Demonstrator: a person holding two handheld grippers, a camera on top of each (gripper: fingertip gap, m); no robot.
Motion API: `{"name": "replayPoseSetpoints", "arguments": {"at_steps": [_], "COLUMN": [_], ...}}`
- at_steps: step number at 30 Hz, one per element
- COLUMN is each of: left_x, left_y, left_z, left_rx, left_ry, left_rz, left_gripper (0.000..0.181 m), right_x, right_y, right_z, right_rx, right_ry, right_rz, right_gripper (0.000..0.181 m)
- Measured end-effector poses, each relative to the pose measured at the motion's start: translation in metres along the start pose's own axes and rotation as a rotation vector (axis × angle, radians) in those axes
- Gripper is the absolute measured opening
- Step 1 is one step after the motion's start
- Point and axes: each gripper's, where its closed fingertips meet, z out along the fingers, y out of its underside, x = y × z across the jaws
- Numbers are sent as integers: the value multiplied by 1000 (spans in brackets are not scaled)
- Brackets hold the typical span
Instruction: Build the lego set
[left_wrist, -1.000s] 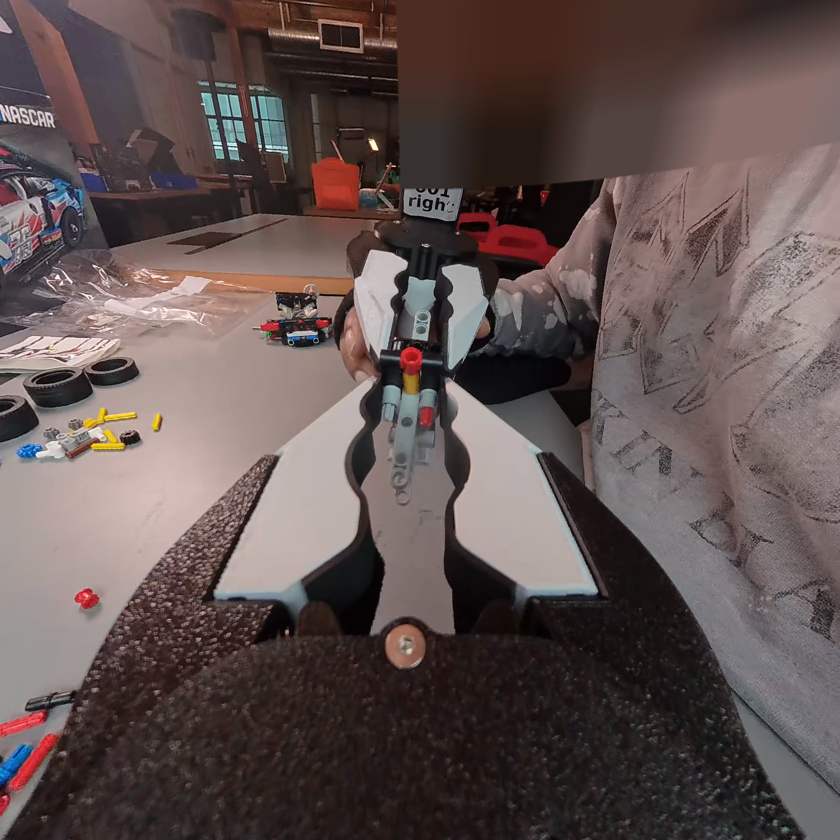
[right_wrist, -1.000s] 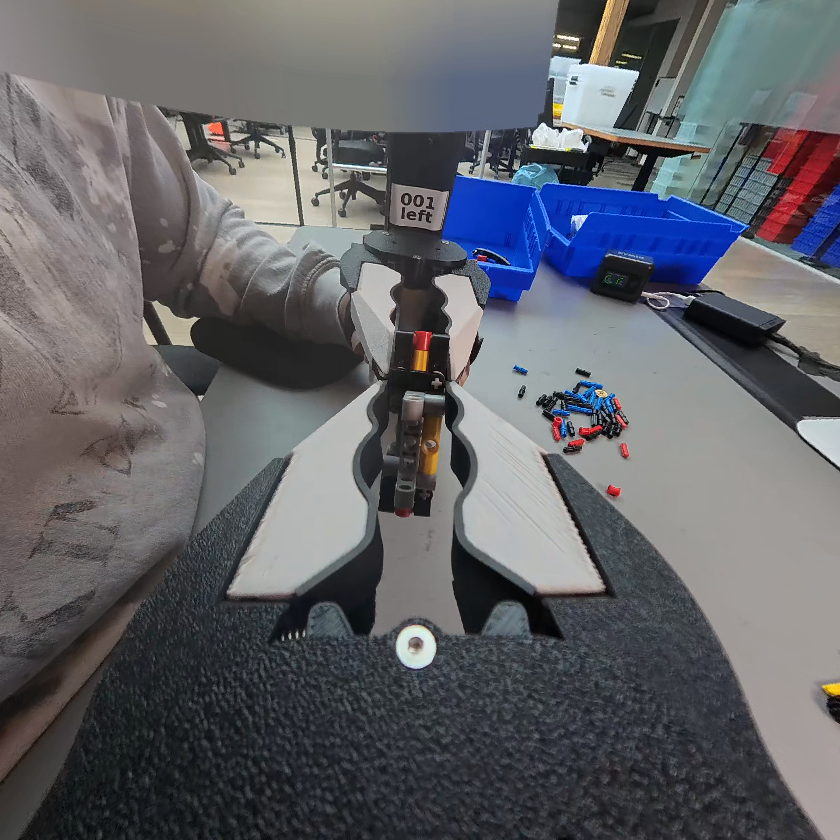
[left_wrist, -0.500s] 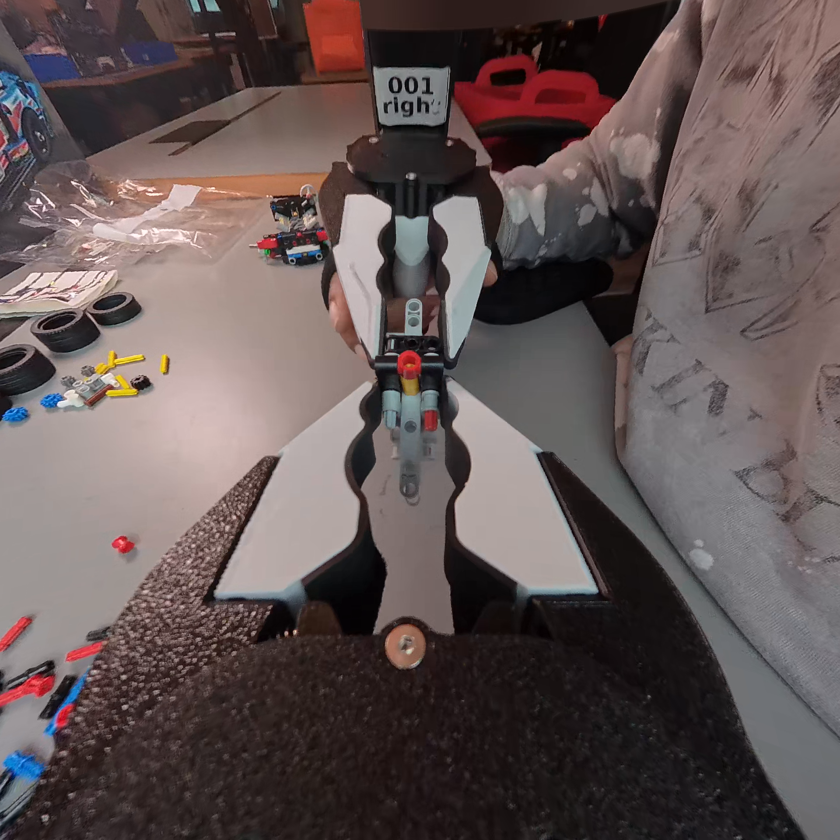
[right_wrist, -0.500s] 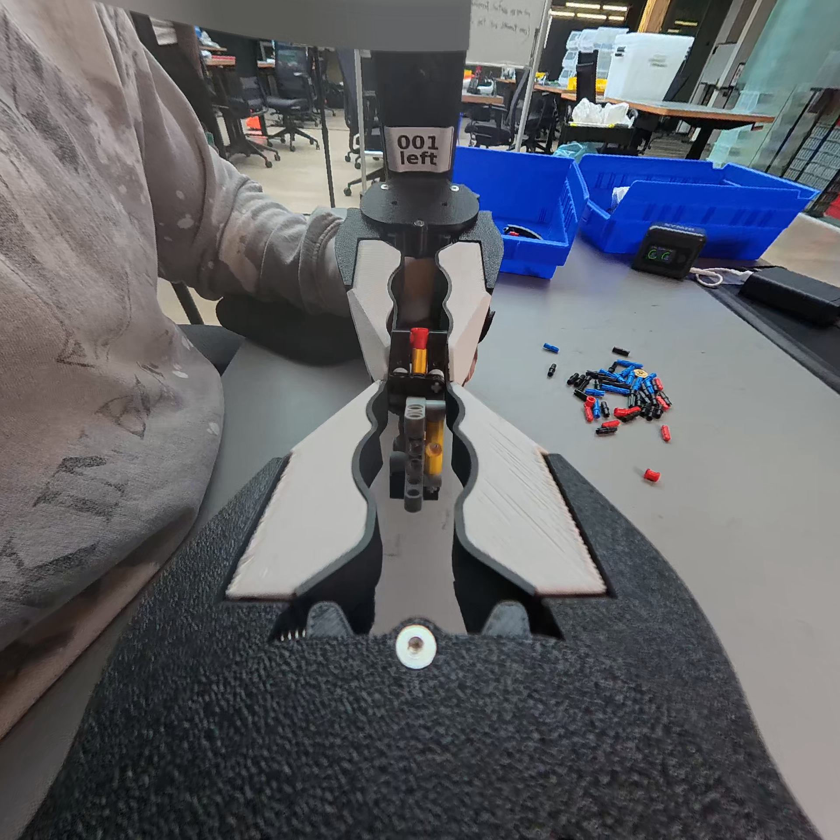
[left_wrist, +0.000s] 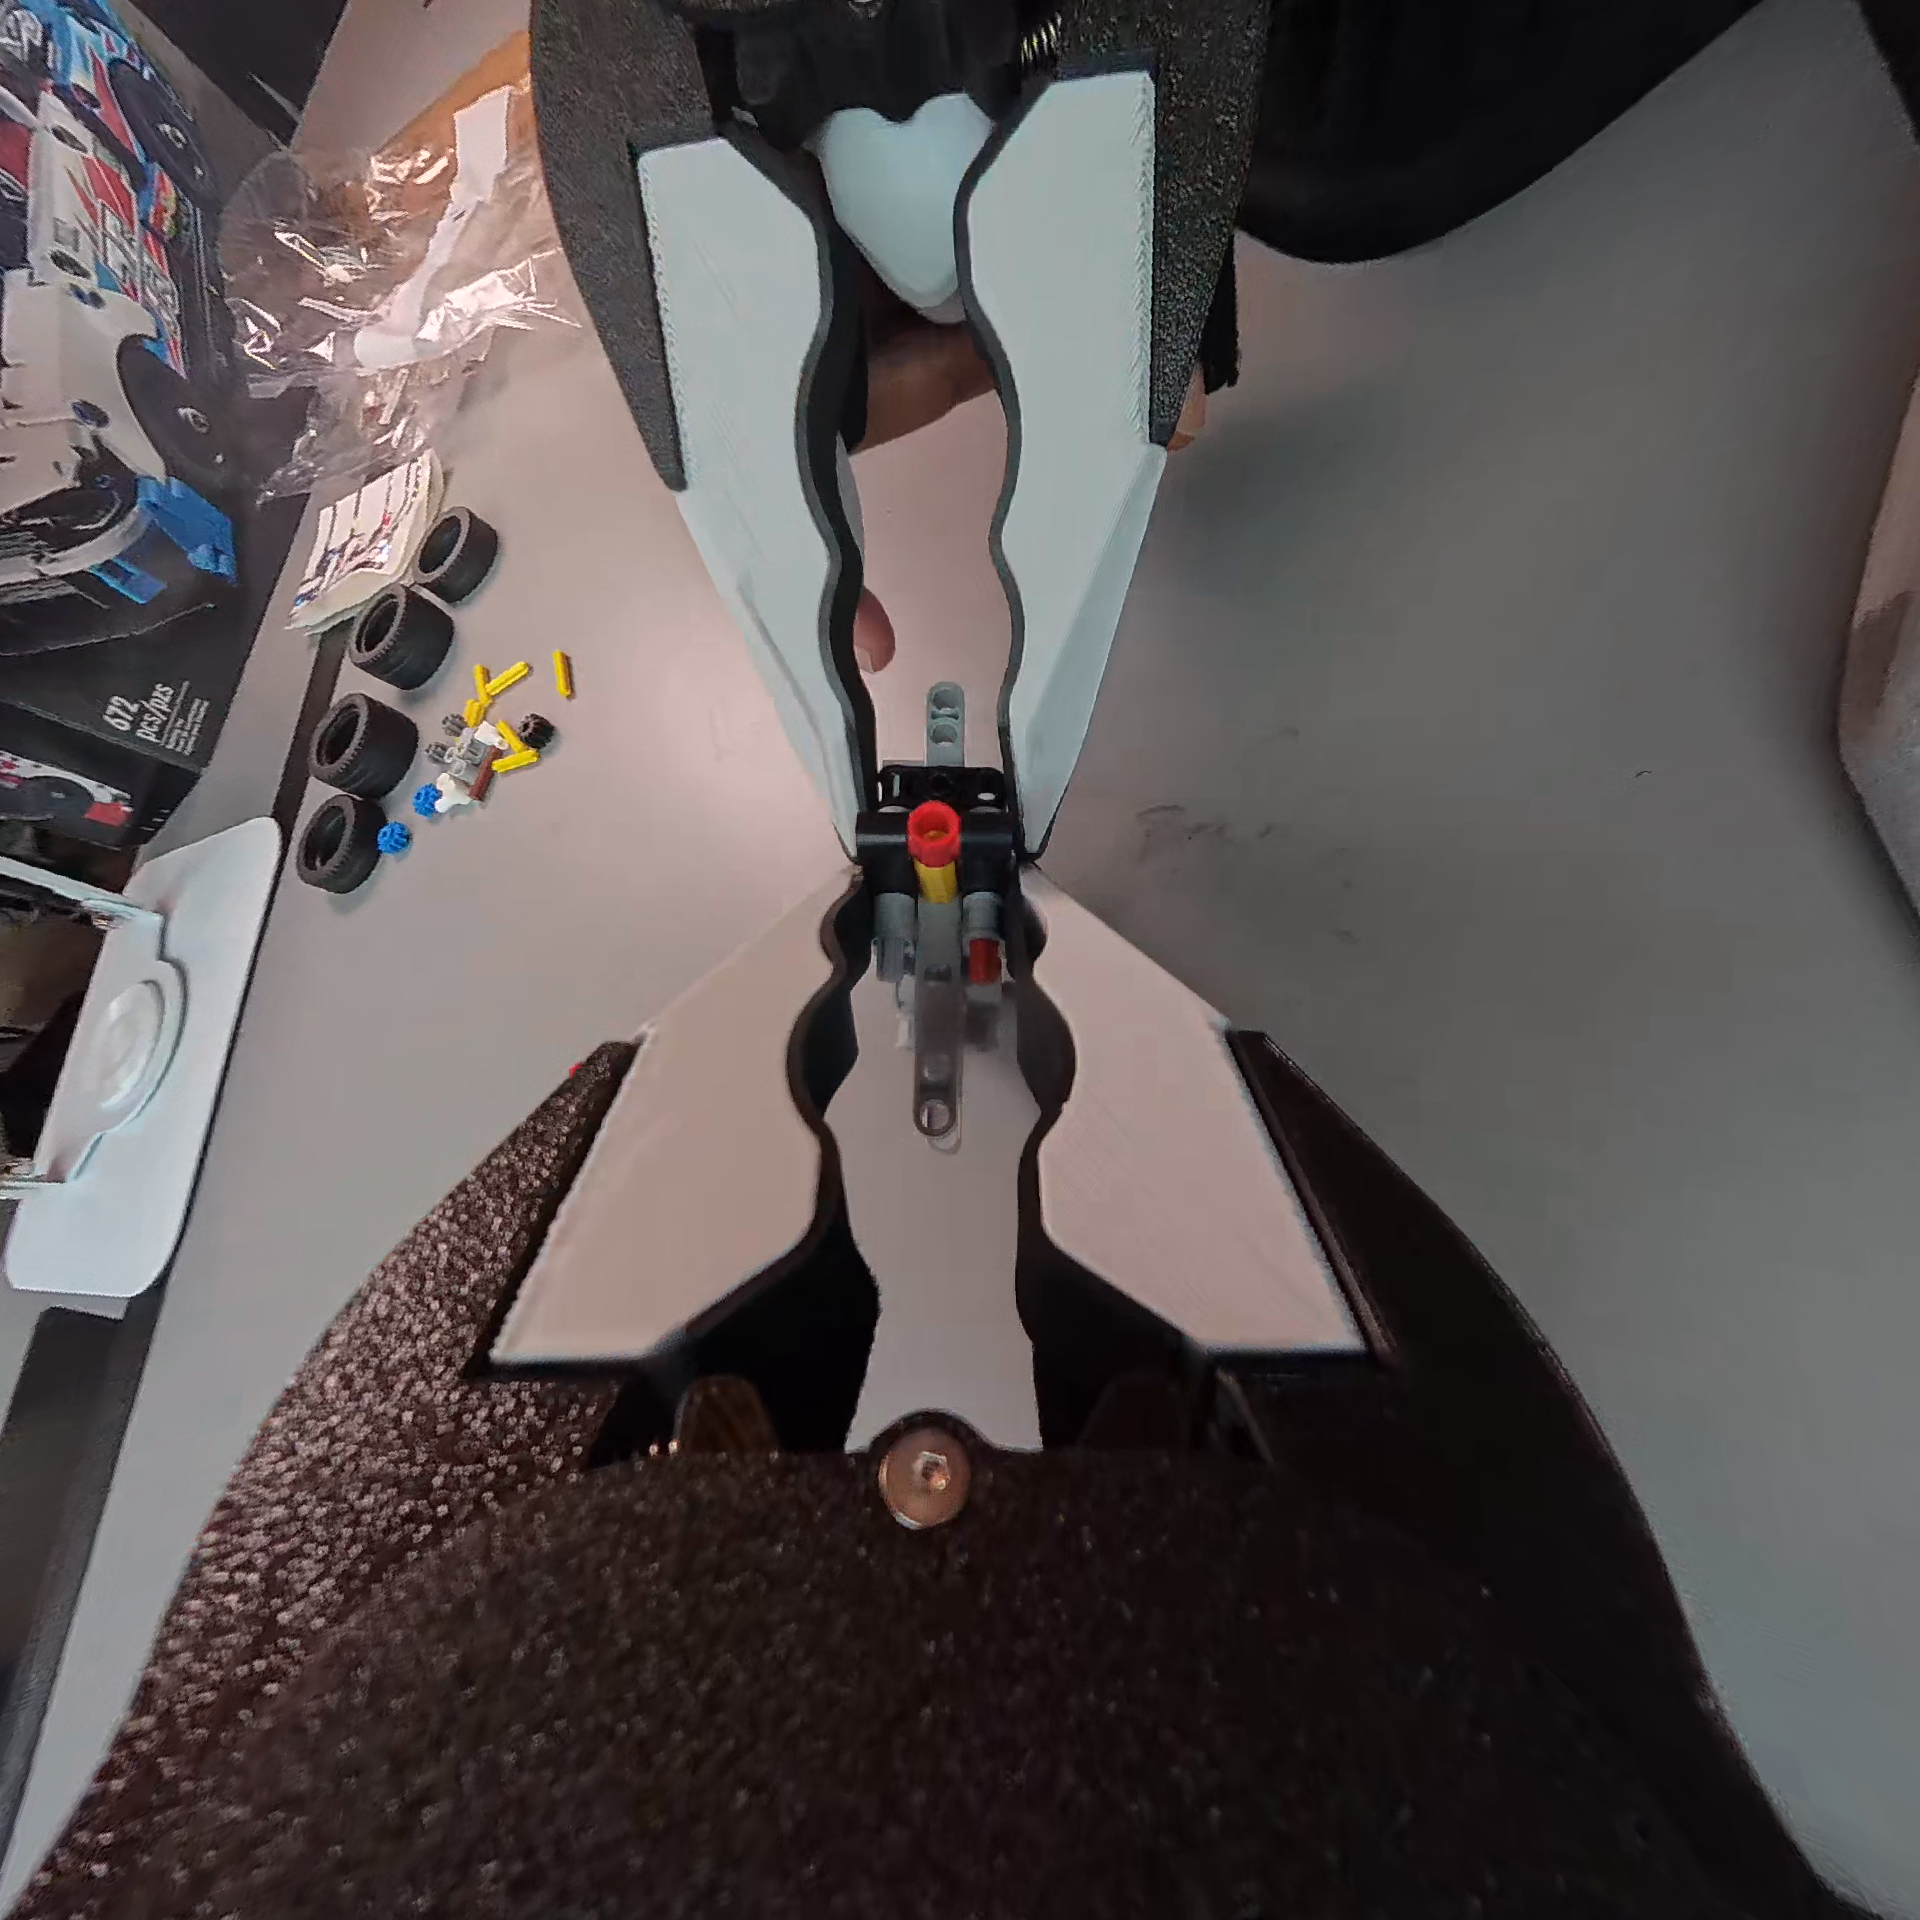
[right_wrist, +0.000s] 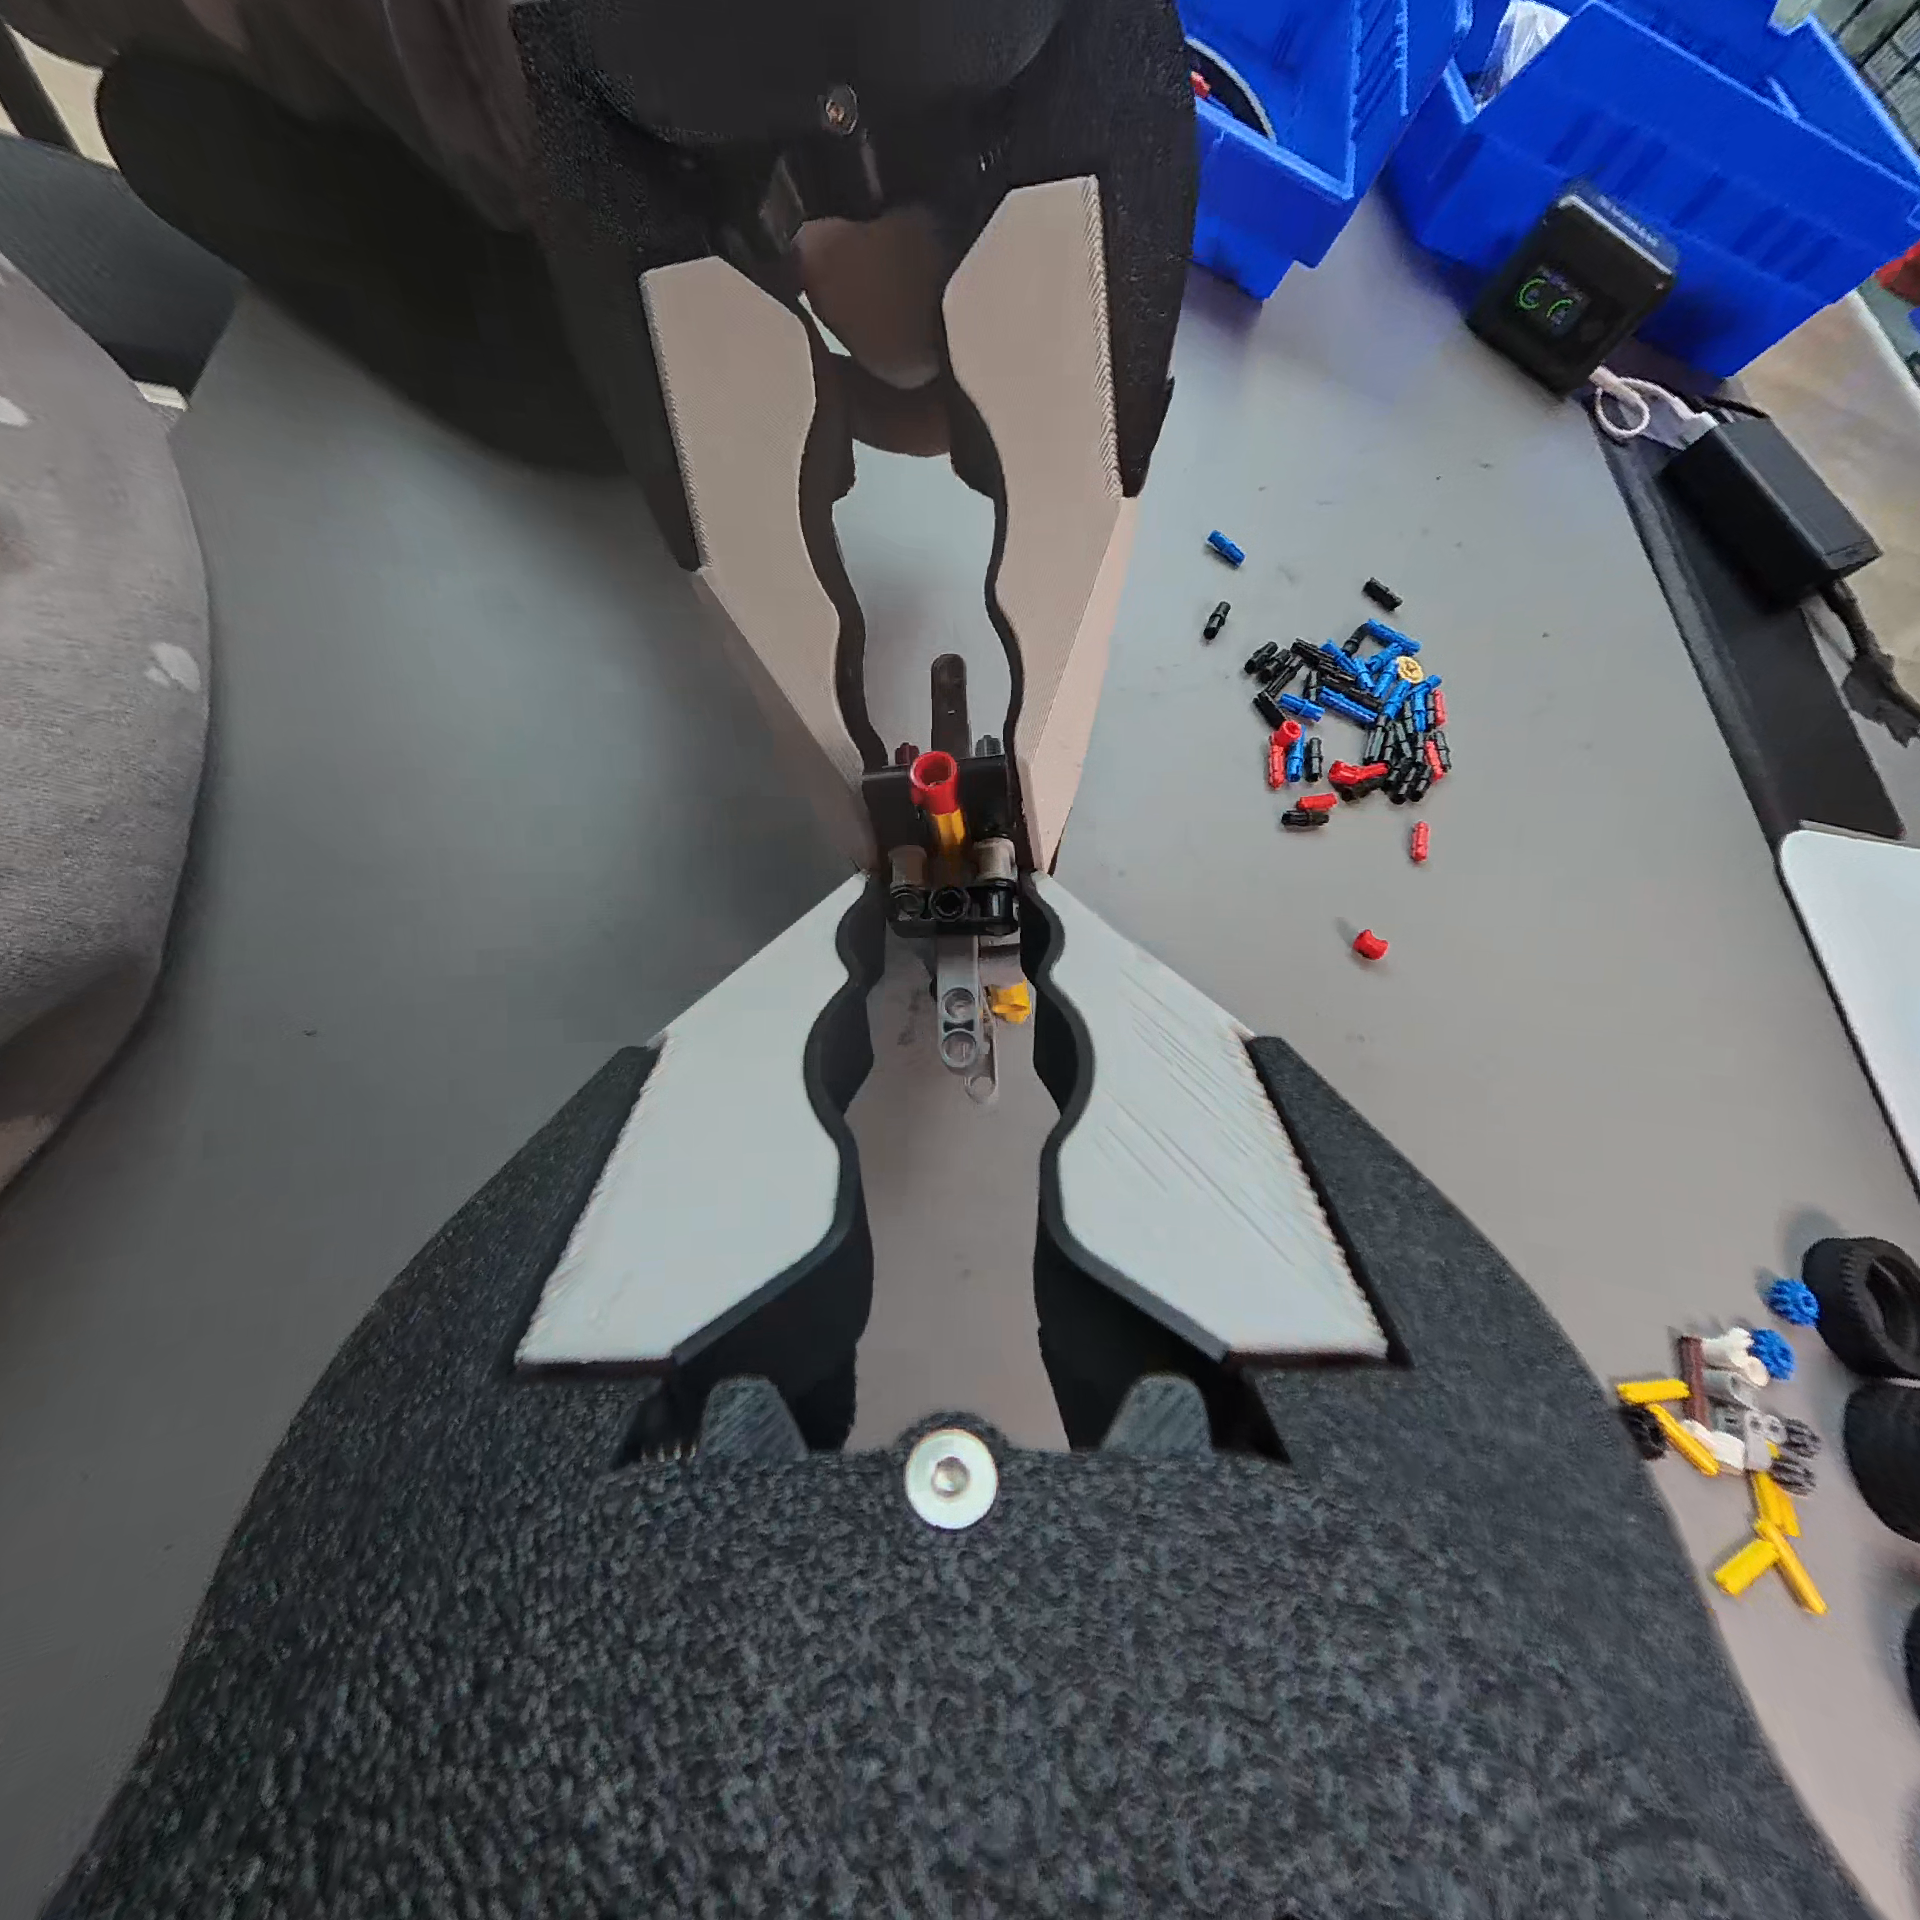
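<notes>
A small lego assembly (left_wrist: 932, 847), a black frame with a red-tipped yellow axle and grey beams, is held tip to tip between both grippers just above the grey table (left_wrist: 1455, 727). My left gripper (left_wrist: 935, 914) is shut on its grey end. The right gripper comes in from the top of the left wrist view, shut on the black frame. In the right wrist view my right gripper (right_wrist: 948, 896) is shut on the assembly's (right_wrist: 940, 821) black holed beam, and the left gripper grips it from above. A grey beam (right_wrist: 961, 1013) hangs between my right fingers.
On the left lie black tyres (left_wrist: 384, 727), yellow pins (left_wrist: 504, 707), a sticker sheet (left_wrist: 364, 540), plastic bags (left_wrist: 395, 260) and the set's box (left_wrist: 94, 416). On the right are a pile of blue, black and red pins (right_wrist: 1351, 707), a loose red piece (right_wrist: 1369, 943), blue bins (right_wrist: 1621, 125) and a black device (right_wrist: 1569, 281). Only a small space, under 4 cm, lies between the two pairs of fingers. From either gripper's tips it is about 15 cm to the loose red piece (right_wrist: 1369, 943).
Both grippers have tipped downward together and now look at the table top. Both kept their grip on the assembly.
</notes>
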Motion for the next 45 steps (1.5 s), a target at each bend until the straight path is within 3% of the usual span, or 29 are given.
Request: {"name": "replayPoseSetpoints", "arguments": {"at_steps": [11, 22, 36, 45], "left_x": [-3, -6, -6, -6], "left_y": [4, -5, 7, -16], "left_z": [3, -6, -2, -18], "left_rx": [-16, 23, -74, 113], "left_ry": [-25, 44, 27, 102], "left_rz": [43, -68, -20, -167], "left_gripper": [27, 26, 25, 26], "right_x": [4, 6, 8, 6], "right_y": [3, -9, -2, -22], "right_z": [3, -5, 1, -17], "right_rx": [-69, 51, -6, 141], "right_ry": [79, 61, 70, -29], "right_rz": [-179, -108, -111, 42], "right_gripper": [23, 23, 22, 20]}}
